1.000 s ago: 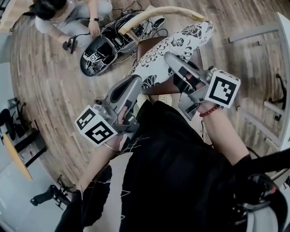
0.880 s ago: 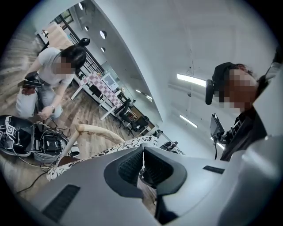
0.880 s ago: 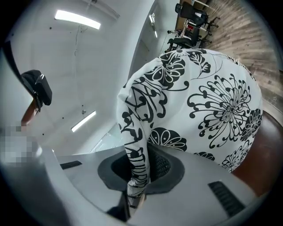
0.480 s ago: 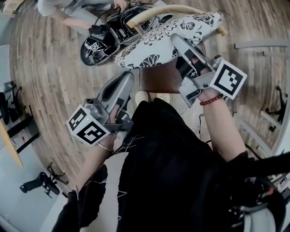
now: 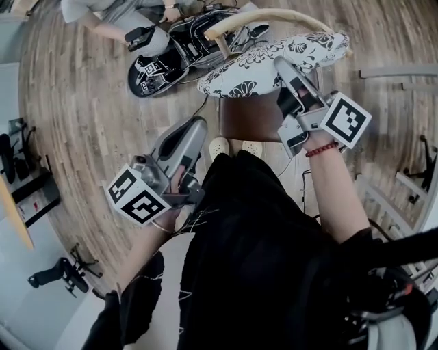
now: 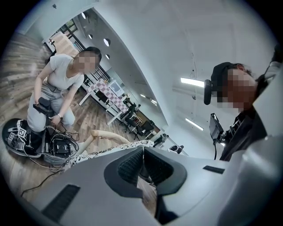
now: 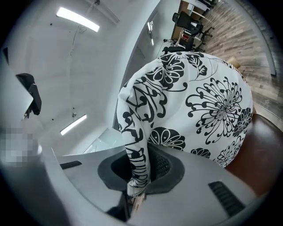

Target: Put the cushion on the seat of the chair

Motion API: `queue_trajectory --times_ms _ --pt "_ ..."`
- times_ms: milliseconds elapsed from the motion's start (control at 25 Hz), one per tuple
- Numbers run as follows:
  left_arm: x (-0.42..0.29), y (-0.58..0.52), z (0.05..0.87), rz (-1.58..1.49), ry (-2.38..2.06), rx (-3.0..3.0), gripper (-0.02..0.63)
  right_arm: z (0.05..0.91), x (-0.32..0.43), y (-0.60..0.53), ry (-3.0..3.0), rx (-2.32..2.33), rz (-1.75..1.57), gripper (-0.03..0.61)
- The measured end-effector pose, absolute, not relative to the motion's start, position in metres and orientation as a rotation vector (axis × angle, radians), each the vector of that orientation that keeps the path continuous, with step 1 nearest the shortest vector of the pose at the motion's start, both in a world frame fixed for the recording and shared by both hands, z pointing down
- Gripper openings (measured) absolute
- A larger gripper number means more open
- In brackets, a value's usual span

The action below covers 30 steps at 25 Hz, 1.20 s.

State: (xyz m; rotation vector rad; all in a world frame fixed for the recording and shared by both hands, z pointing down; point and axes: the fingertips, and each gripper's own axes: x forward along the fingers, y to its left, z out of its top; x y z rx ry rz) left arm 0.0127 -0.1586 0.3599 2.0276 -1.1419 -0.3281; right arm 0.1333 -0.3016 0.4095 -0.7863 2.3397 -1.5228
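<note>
Right gripper point(image 7: 139, 173) was clamped on the near edge of the white, black-flowered fabric cushion point(image 5: 274, 61), held over the far part of the brown chair seat point(image 5: 248, 122) and not yet laid flat. Left gripper point(image 6: 142, 152) was closed and empty, near left. Lowering and release remained.

Beyond the left gripper's fingers point(image 6: 130, 167), wood-plank floor point(image 6: 95, 118) runs to white desks point(image 6: 116, 113) and black office chairs point(image 6: 143, 128); above, light strips point(image 6: 192, 81) glow on a white ceiling point(image 6: 154, 48).

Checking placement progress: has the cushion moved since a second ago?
Yes. The cushion has swung from slanting across the brown seat toward the curved backrest, lying flatter.
</note>
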Motion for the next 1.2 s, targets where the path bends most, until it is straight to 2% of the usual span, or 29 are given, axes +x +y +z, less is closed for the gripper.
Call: queue_trajectory --times_ms 240,680,1200 --pt "-0.004 -0.149 0.354 -0.331 -1.151 2.031 0.020 0.430 0.130 -0.299 2.285 -0.869 -1.571 0.031" --pt "-0.014 -0.150 0.339 -0.341 -1.163 2.055 0.020 0.408 0.136 -0.325 2.222 -0.886 -1.473 0.031" --pt "-0.016 -0.174 0.340 -0.336 -1.147 2.040 0.020 0.463 0.136 -0.295 2.153 -0.923 -1.721 0.031"
